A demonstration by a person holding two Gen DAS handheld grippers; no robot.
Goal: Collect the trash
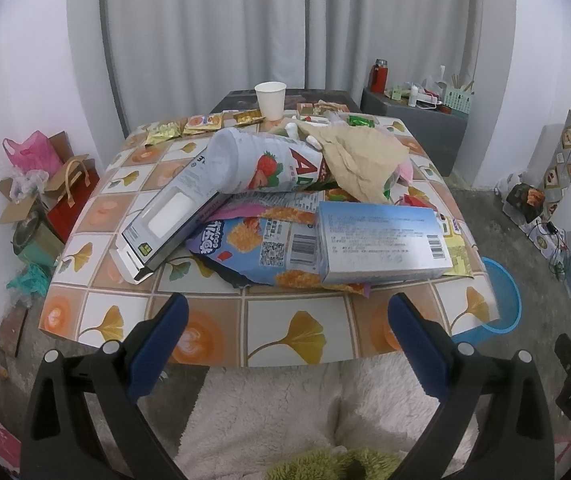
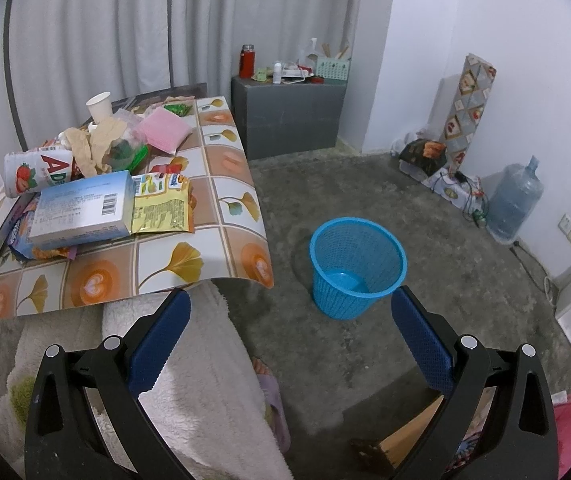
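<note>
A heap of trash lies on the tiled-pattern table [image 1: 285,336]: a pale blue carton [image 1: 381,242] [image 2: 81,208], a snack bag [image 1: 261,244], a long grey box [image 1: 173,216], a strawberry drink bottle [image 1: 269,166] [image 2: 41,174], crumpled brown paper [image 1: 361,156] and a paper cup [image 1: 270,100]. My left gripper [image 1: 285,312] is open and empty at the table's near edge, short of the heap. My right gripper [image 2: 289,308] is open and empty, off the table's right corner, above the floor near the empty blue mesh basket [image 2: 359,264].
Small snack packets [image 1: 201,122] line the table's far edge. A pink packet [image 2: 163,130] and yellow wrapper [image 2: 161,208] lie on its right side. A grey cabinet [image 2: 289,108] stands behind, a water jug [image 2: 515,200] by the right wall, bags and boxes [image 1: 45,184] left of the table.
</note>
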